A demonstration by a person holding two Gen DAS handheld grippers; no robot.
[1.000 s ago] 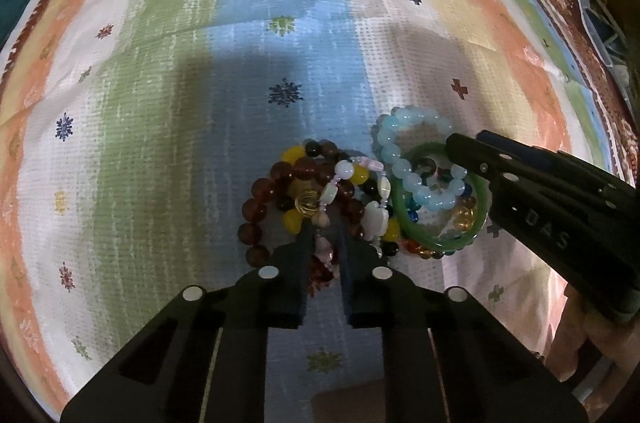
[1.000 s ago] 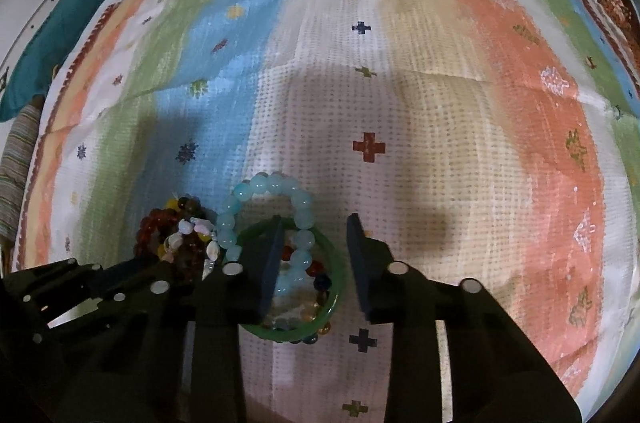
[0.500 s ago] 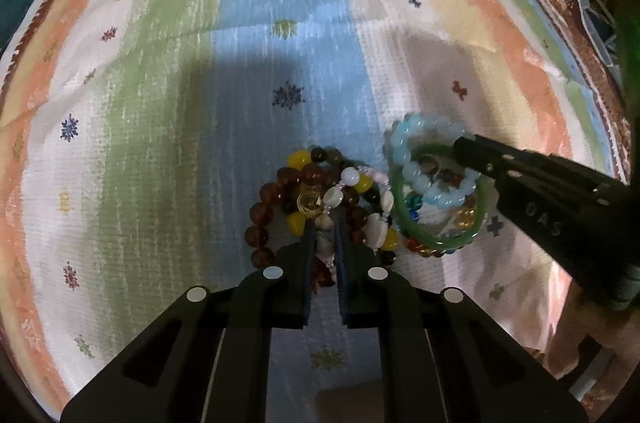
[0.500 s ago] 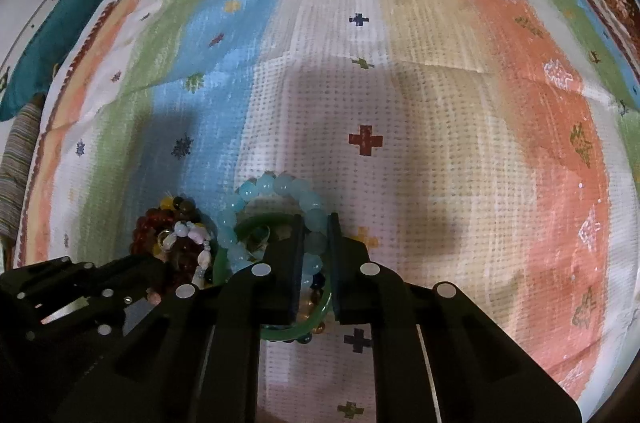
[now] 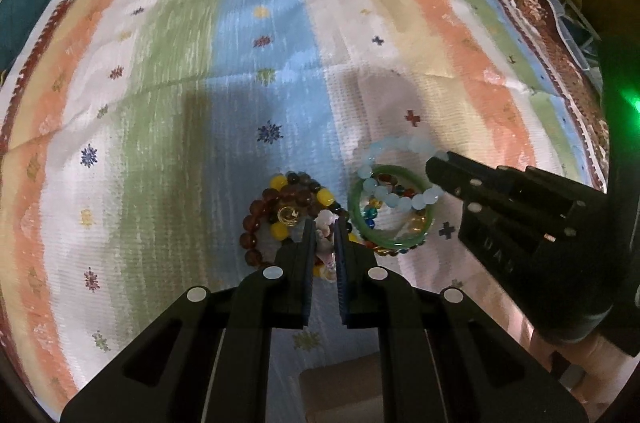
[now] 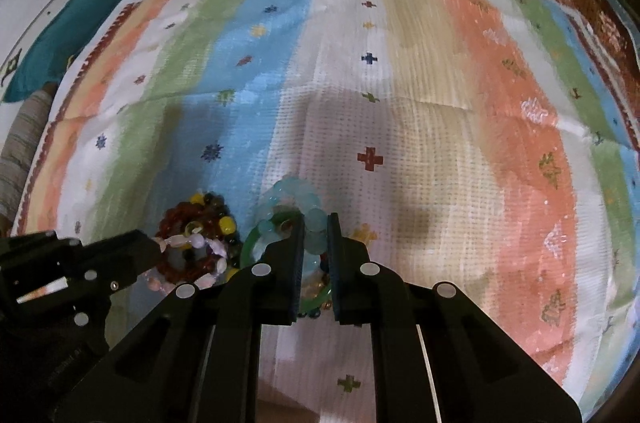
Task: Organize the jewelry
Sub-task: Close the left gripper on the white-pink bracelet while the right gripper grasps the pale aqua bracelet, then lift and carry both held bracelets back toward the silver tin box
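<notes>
Left wrist view: the shell-and-pearl bracelet (image 5: 325,243) sits pinched between the narrowed jaws of the left gripper (image 5: 322,223), drawn off the pile of dark red and yellow beads (image 5: 276,211) on the striped cloth (image 5: 160,103); just beside it, the pale blue bead bracelet (image 5: 400,175) lies across the green bangle (image 5: 390,239) (smaller coloured beads inside it), and the right gripper (image 6: 315,223) is clamped on those blue beads; each tong likely grips one strand so the tangled heaps can be pulled apart singly.
</notes>
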